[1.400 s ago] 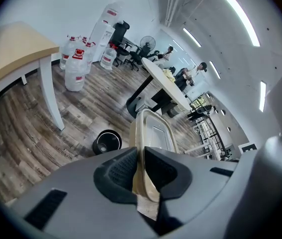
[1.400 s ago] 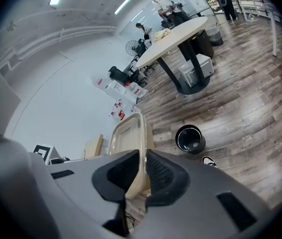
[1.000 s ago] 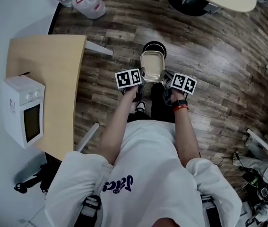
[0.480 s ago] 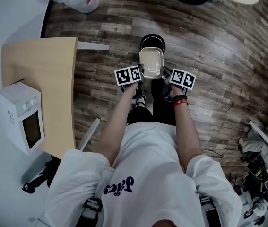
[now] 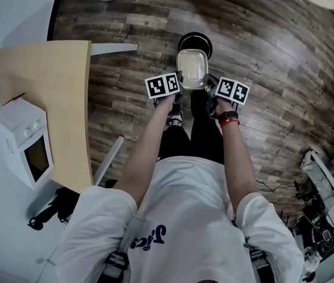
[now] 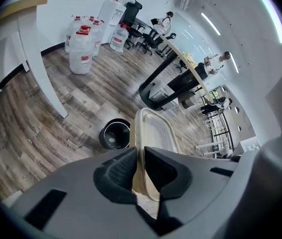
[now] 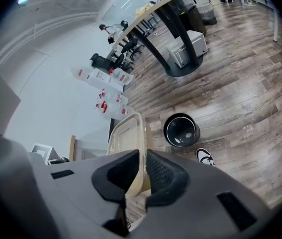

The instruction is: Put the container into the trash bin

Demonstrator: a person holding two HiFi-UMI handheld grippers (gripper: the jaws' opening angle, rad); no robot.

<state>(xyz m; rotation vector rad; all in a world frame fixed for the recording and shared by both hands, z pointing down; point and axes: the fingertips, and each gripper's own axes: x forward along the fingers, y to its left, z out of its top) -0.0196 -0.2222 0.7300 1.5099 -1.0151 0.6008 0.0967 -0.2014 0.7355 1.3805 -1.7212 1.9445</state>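
Note:
A clear rectangular plastic container (image 5: 191, 69) hangs between both grippers, above the wood floor. My left gripper (image 5: 177, 88) is shut on its left rim, and my right gripper (image 5: 209, 89) is shut on its right rim. In the left gripper view the container's rim (image 6: 148, 133) runs between the dark fingers (image 6: 117, 172). The right gripper view shows the same container (image 7: 128, 138) edge-on, pinched in the jaws. A small round black trash bin (image 5: 195, 42) stands on the floor just beyond the container, open-topped (image 6: 115, 134) (image 7: 181, 130).
A wooden table (image 5: 49, 99) with a white microwave (image 5: 22, 140) stands at the left. Water jugs (image 6: 82, 49) are grouped by the far wall. A desk base (image 7: 183, 49) and chairs stand farther off. My shoe (image 7: 205, 156) is near the bin.
Both grippers have carried the container downward and forward, toward the black bin. The grips on its rims are unchanged.

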